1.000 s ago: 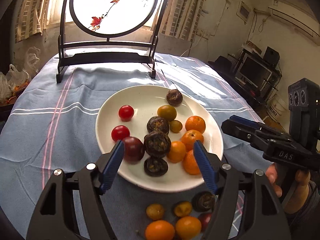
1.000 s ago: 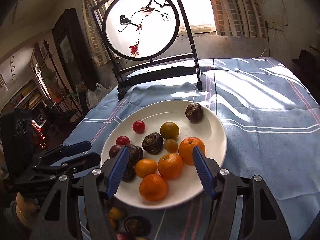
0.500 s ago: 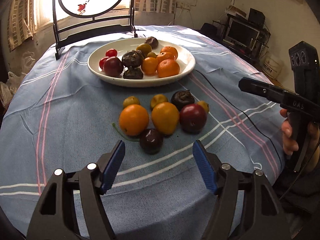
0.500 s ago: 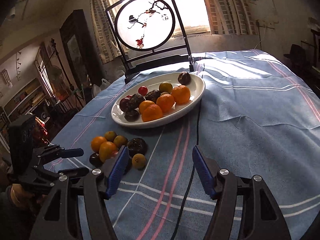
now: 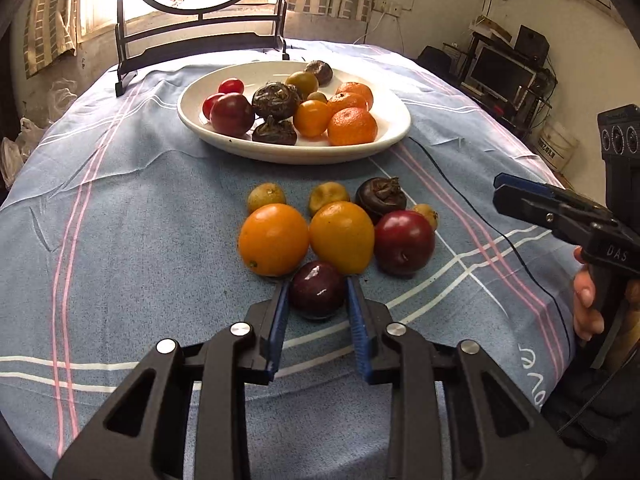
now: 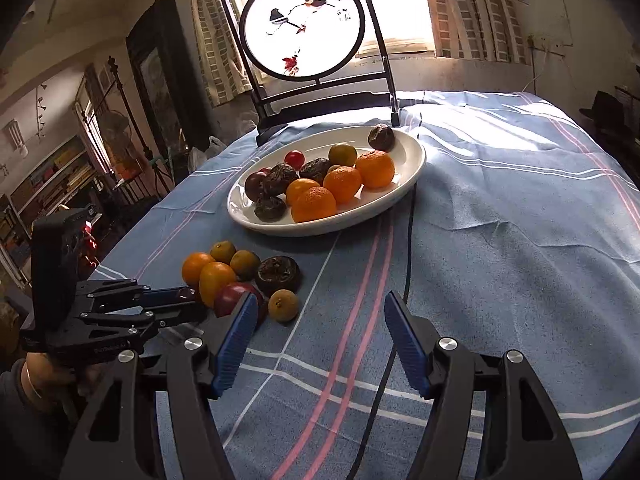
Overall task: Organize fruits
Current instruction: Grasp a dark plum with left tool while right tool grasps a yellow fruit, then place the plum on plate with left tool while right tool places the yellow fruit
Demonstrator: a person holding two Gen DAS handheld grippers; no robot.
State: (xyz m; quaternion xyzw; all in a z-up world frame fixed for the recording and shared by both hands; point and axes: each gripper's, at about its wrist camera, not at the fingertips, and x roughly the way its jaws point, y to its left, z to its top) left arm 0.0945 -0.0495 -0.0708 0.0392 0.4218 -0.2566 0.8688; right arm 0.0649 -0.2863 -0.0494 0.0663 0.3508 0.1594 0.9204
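A blue striped cloth covered the counter (image 5: pixel 120 208), with a round painted screen on a black stand (image 6: pixel 304 24) at its far edge against the bright window. The thing in hand was the dark purple plum (image 5: pixel 317 289), lying on the cloth at the near edge of a loose cluster of fruit. Your left hand-held gripper (image 5: pixel 318 300) had its blue pads on either side of that plum, narrowed to about its width; whether the pads were pressing or just touching could not be told.

Just beyond the plum, touching or nearly touching it, sat two oranges (image 5: pixel 274 239) side by side, with a red plum (image 5: pixel 404 242) to their right and a dark wrinkled fruit (image 5: pixel 381 197) and small yellowish fruits (image 5: pixel 266 197) behind. Farther back stood the white plate (image 5: pixel 384 144), already holding oranges, dark fruits and red ones.

Your right hand-held gripper (image 6: pixel 320 336) hung wide over bare cloth, near a small brown fruit (image 6: pixel 283 305) and holding nothing.

To do this step well, you probably needed to close gently on the plum's widest part, since its glossy skin looked slippery and soft enough to bruise. A straight lift before any sideways travel would likely have kept the pads from nudging the oranges and setting them rolling. On the plate, the open patch near the other red and purple fruit seemed the sensible place to set it down. The black cable (image 6: pixel 408 248) running across the cloth was worth keeping clear of.
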